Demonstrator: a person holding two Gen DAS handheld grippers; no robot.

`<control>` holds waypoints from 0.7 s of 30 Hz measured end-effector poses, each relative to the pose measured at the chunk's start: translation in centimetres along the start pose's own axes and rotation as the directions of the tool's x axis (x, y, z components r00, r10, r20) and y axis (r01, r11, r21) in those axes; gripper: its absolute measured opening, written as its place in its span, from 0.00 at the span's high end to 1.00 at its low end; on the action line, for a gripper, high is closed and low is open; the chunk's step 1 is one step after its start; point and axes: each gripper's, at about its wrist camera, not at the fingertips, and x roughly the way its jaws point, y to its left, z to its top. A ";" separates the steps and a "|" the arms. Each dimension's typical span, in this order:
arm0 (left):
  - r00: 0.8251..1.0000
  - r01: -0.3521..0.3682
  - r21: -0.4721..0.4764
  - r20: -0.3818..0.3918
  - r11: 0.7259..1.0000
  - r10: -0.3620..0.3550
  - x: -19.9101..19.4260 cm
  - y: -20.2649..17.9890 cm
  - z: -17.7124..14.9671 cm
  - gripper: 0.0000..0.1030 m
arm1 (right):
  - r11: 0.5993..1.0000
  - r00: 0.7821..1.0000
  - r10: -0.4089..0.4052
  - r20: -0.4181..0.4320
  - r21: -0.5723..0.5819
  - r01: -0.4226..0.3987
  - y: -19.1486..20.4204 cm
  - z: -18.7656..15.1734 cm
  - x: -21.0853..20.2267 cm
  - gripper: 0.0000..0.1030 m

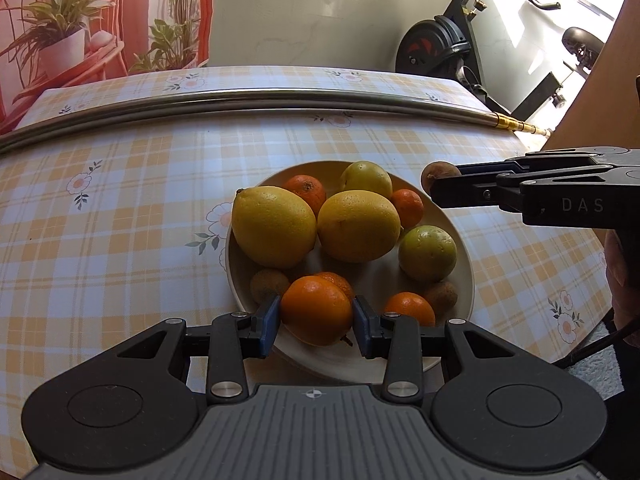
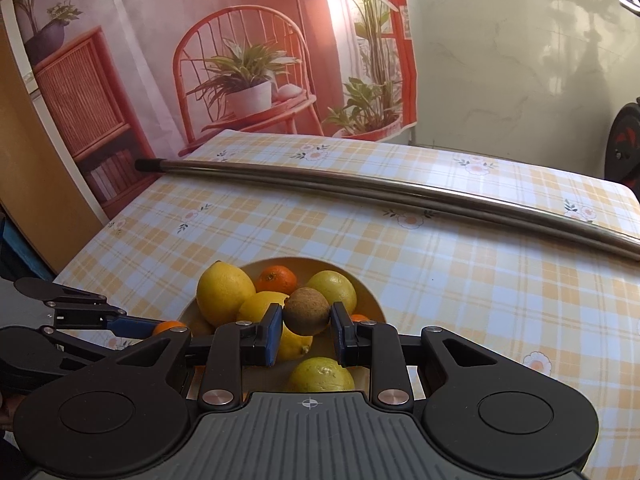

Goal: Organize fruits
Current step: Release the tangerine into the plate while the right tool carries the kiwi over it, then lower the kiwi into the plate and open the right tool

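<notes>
A cream bowl (image 1: 466, 280) on the checked tablecloth holds two lemons (image 1: 274, 226), green-yellow citrus (image 1: 427, 254), several oranges and kiwis (image 1: 269, 285). My left gripper (image 1: 316, 316) is shut on an orange (image 1: 316, 310) over the bowl's near rim. My right gripper (image 2: 306, 322) is shut on a brown kiwi (image 2: 307, 311) and holds it above the bowl (image 2: 370, 300); it shows in the left wrist view (image 1: 434, 184) at the bowl's far right rim, with the kiwi (image 1: 438, 172) at its tips.
A long steel rod (image 1: 280, 100) lies across the table behind the bowl; it also shows in the right wrist view (image 2: 400, 192). An exercise bike (image 1: 452, 48) stands beyond the table's far right. A printed backdrop (image 2: 240, 60) hangs behind the table.
</notes>
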 end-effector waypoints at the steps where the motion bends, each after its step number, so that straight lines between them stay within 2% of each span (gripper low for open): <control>1: 1.000 0.002 0.005 -0.003 1.000 -0.002 0.0 -0.1 -0.1 0.60 | 1.000 1.000 0.004 -0.006 -0.002 -0.004 0.2 -0.1 0.1 0.77; 8: 0.999 0.022 0.037 -0.024 0.999 -0.021 0.4 -0.9 -0.6 0.60 | 0.999 0.998 0.041 -0.050 -0.022 -0.042 0.9 -0.7 0.6 0.77; 21: 0.996 0.050 0.024 -0.071 0.998 -0.048 1.3 -1.1 -0.8 0.60 | 0.994 0.988 0.077 -0.133 -0.064 -0.086 2.1 -1.7 2.2 0.77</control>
